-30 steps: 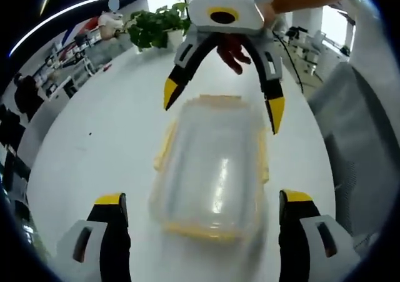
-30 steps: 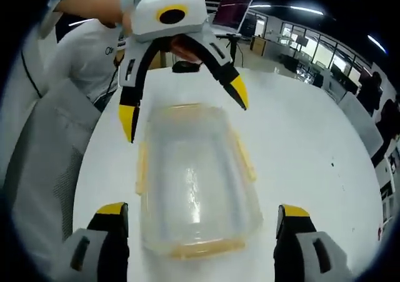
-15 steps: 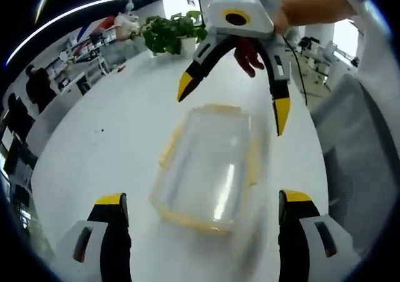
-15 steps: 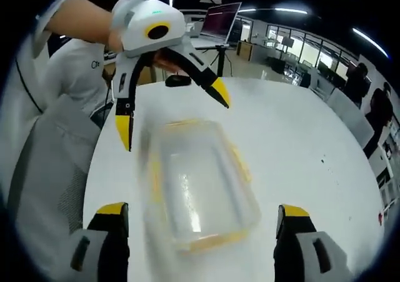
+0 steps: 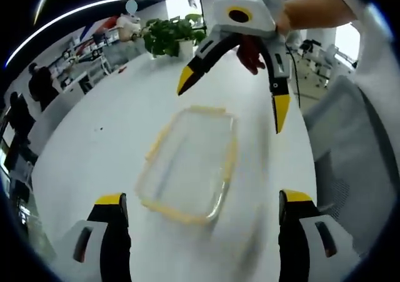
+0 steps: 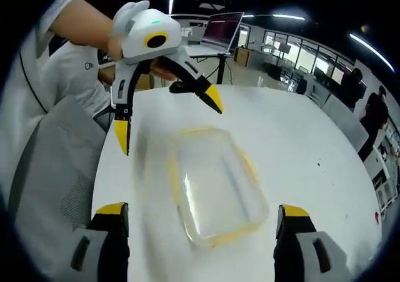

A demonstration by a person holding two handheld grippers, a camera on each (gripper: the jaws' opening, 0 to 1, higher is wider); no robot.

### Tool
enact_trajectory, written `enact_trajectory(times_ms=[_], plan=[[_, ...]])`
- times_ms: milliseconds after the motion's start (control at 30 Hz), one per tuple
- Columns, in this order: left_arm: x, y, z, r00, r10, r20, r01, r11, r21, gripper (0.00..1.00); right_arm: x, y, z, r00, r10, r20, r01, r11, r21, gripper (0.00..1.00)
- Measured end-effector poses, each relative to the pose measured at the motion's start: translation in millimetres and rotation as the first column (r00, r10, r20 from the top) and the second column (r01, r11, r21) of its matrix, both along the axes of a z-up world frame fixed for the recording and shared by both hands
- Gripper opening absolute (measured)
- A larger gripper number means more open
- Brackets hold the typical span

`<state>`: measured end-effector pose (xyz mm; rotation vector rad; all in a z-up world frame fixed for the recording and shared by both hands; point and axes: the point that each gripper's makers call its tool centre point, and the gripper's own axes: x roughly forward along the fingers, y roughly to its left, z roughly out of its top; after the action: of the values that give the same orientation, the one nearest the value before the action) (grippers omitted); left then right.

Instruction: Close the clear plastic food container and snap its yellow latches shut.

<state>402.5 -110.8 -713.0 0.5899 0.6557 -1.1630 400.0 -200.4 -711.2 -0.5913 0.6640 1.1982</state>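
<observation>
A clear plastic container (image 5: 187, 163) with yellow latches along its rim lies flat on the white table (image 5: 94, 151), blurred by motion. Its lid seems to be on, but I cannot tell how the latches stand. My left gripper (image 5: 201, 197) is open above the container's near end, holding nothing. The right gripper (image 5: 233, 97) hovers open over the far end, held by a hand. In the right gripper view the container (image 6: 215, 185) sits between my open right gripper (image 6: 201, 209) and the open left gripper (image 6: 167, 118) across from it.
A potted plant (image 5: 165, 32) stands at the table's far end. A grey chair (image 5: 350, 163) is beside the table, seen too as the chair (image 6: 50, 169). A laptop (image 6: 219, 29) sits on a stand behind, and a person's white sleeve (image 6: 69, 69) is near.
Both cameras have swung and pulled back a little. The container now looks turned and lies more to the left in the left gripper view. Both grippers stay open and apart from it.
</observation>
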Motion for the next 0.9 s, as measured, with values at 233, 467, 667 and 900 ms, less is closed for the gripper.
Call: enact_trajectory(times_ms=[233, 467, 667, 900], plan=[[-12.2, -0.8, 3.6, 1.0, 0.02, 0.008, -0.02, 1.0, -0.008, 0.99, -17.0, 0.8, 2.9, 1.0, 0.001, 0.008, -0.001, 1.0, 0.012, 0.99], [-27.8, -2.2, 10.1, 0.999, 0.016, 0.029, -0.015, 0.999, -0.029, 0.99, -29.5, -2.8, 4.6, 1.0, -0.008, 0.028, 0.008, 1.0, 0.016, 0.99], [-43.0, 3.4, 12.7, 0.999, 0.035, 0.024, -0.034, 0.999, -0.039, 0.98, -42.4, -7.8, 13.3, 0.999, -0.033, 0.039, 0.032, 0.999, 0.044, 0.99], [-60.7, 6.7, 20.8, 0.998, 0.058, 0.027, -0.056, 0.996, -0.066, 0.99, -57.0, -5.0, 22.2, 0.998, -0.039, 0.043, 0.036, 0.997, 0.069, 0.99]])
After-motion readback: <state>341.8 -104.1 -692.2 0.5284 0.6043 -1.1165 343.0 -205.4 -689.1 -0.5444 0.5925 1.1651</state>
